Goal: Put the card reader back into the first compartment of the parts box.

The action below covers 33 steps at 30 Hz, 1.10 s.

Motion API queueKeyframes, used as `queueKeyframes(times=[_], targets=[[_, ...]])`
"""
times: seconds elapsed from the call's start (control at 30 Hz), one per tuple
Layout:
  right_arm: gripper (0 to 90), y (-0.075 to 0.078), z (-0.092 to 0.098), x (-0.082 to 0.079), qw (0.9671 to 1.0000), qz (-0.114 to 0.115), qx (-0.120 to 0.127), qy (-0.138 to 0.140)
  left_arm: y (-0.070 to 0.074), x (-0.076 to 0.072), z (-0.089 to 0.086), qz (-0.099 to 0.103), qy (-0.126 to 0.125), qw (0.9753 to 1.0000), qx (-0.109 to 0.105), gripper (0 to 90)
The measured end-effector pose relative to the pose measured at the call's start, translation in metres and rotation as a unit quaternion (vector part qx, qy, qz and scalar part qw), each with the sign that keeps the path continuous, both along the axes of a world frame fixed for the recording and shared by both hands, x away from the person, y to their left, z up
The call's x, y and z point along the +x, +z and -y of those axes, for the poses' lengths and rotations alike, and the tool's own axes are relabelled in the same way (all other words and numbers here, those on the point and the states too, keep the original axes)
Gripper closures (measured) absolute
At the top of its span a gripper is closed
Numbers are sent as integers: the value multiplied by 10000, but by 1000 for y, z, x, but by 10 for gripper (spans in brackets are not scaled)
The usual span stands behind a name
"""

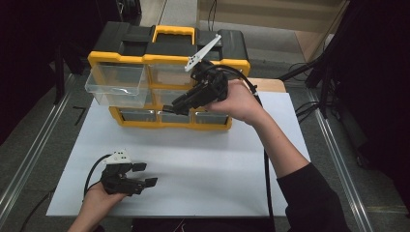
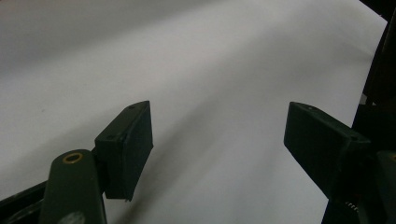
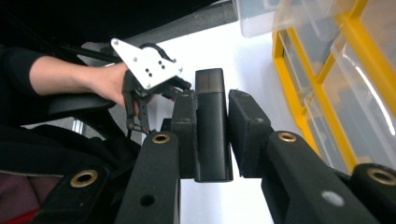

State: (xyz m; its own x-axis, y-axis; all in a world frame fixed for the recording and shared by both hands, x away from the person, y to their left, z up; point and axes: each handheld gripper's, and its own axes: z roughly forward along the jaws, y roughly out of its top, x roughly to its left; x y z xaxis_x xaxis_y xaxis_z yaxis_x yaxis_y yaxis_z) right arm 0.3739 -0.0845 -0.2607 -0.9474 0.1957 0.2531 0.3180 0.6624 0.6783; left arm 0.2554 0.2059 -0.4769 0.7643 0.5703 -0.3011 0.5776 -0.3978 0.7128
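My right gripper (image 3: 211, 122) grips a dark block (image 3: 212, 126) before the organizer (image 1: 169, 77); its far-left drawer (image 1: 116, 84) stands out, deposit pending. Left gripper (image 1: 140, 175) idles open.

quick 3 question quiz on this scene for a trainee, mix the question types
1. True or false: the right gripper is shut on a dark block.
2. The pulled-out clear drawer sits in the organizer's A) top left B) bottom right C) bottom middle.
3. What lies between the left gripper's fingers?

Key
1. True.
2. A.
3. Nothing; they stand open over the white table.
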Motion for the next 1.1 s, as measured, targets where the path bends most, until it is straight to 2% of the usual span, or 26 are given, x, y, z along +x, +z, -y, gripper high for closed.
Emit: queueKeyframes(times=[0.13,0.3,0.5,0.53,0.83,1.1], targets=[[710,10,-3,3,10000,77,29,11,0,0,0,-1,0,10000,-4,254],[710,21,-6,7,9999,106,-47,6,0,0,0,3,-11,10000,-2,254],[710,36,-8,13,9999,141,86,-21,0,0,0,-1,-11,10000,-6,253],[710,42,-10,15,9998,173,61,-45,0,0,0,-2,-19,10000,-16,254],[710,68,-30,23,9996,285,-4,-79,1,0,0,-20,-26,10000,-75,254],[710,73,-46,29,9995,312,21,-62,1,1,-1,-22,-31,10000,-80,254]])
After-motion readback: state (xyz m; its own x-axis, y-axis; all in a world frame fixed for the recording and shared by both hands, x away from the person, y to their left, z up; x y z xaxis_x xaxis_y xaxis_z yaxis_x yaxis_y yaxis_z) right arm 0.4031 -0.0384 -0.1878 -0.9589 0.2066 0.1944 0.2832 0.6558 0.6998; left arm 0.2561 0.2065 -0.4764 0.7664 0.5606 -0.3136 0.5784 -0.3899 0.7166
